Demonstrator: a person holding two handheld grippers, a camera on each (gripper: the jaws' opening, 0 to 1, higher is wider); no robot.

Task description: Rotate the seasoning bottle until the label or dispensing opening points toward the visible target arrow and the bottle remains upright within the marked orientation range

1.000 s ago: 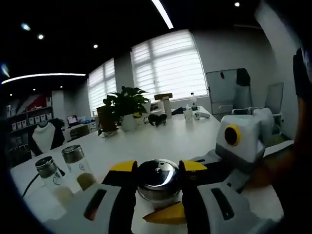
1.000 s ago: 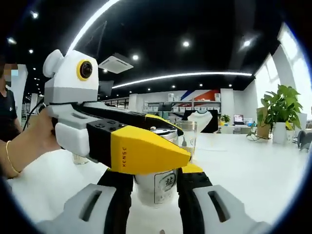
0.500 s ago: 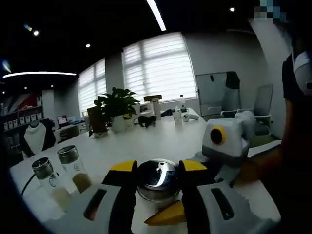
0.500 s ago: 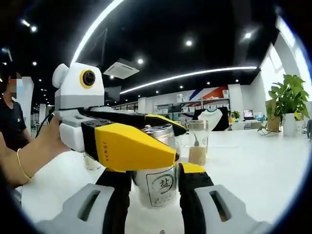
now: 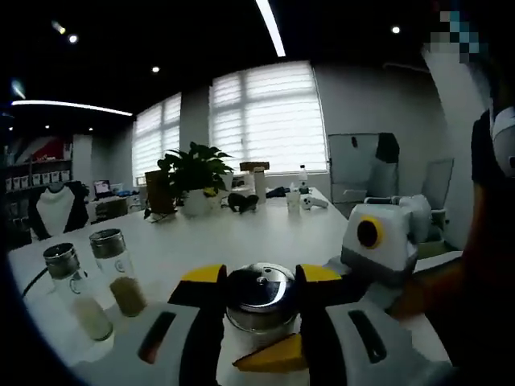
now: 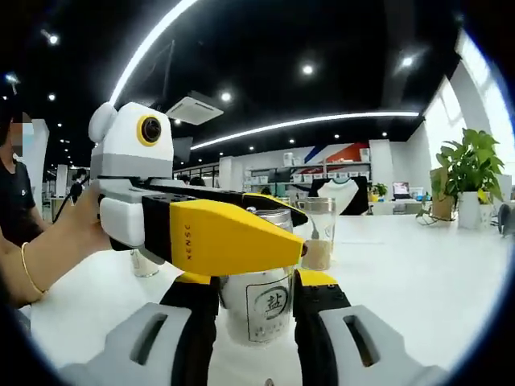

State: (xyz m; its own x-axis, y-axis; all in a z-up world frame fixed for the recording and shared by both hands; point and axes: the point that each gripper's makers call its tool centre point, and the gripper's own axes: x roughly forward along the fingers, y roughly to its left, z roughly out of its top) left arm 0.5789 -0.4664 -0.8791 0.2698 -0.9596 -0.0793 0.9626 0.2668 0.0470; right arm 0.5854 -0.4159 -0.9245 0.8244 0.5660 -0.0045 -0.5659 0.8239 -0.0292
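Left gripper (image 5: pixel 260 277): jaws closed on the metal cap of the seasoning bottle (image 5: pixel 259 299), yellow tips pressed against either side of the cap. Right gripper (image 6: pixel 256 283): jaws clamped on the same bottle lower down, around its body, where a label (image 6: pixel 272 306) with a dark printed character faces the right gripper view. The bottle stands upright on the white tabletop (image 5: pixel 241 233), held from both sides at once.

In the right gripper view the left gripper crosses in from the left, its yellow jaw lying over the bottle's top, with a person's hand (image 6: pixel 76 229) behind it and a bracelet on the wrist. In the left gripper view the right gripper sits near right, a yellow tip poking out below the cap.

Farther out: two glass shakers (image 5: pixel 92 281) with metal caps stand to the left, just beside each other, one holding pale powder, the other brownish. A potted plant (image 5: pixel 193 173) stands far across the tabletop in front of blinded windows.

Against half a second ago: both grips unchanged. The label sits at much the same facing. The left gripper view has shifted, so the shakers show fuller and the right gripper sits slightly nearer in frame.
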